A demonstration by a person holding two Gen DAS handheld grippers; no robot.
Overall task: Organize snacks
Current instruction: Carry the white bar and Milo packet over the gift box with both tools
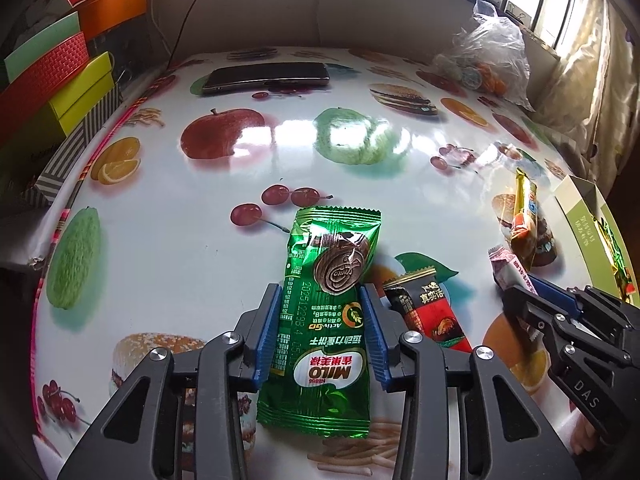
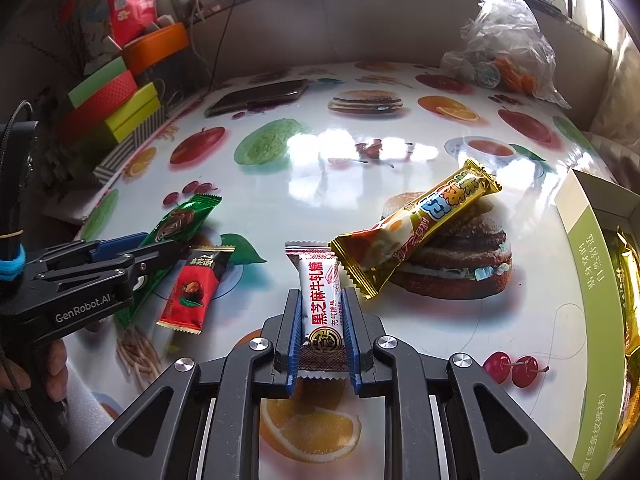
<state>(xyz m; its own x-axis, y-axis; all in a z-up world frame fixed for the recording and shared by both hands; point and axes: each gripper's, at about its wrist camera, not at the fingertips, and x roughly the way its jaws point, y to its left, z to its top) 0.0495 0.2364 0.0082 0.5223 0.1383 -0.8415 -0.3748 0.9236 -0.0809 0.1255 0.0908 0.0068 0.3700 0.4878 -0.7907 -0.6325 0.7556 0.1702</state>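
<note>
Green Milo packet point(image 1: 326, 316) sits pinched in the left claw point(image 1: 322, 300); right claw point(image 2: 320, 304) clamps the white nougat bar point(image 2: 322, 300) on the worktop point(image 1: 180, 280).

The green box point(image 2: 588, 320) and its gold packets point(image 2: 630, 280) run off-frame.

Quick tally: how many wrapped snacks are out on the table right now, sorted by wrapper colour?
Green foil Milo biscuit packet: 1
Red-and-black wrapped candy: 1
White-and-red wrapped sesame nougat bar: 1
Gold foil snack bar: 1
Total: 4
</note>
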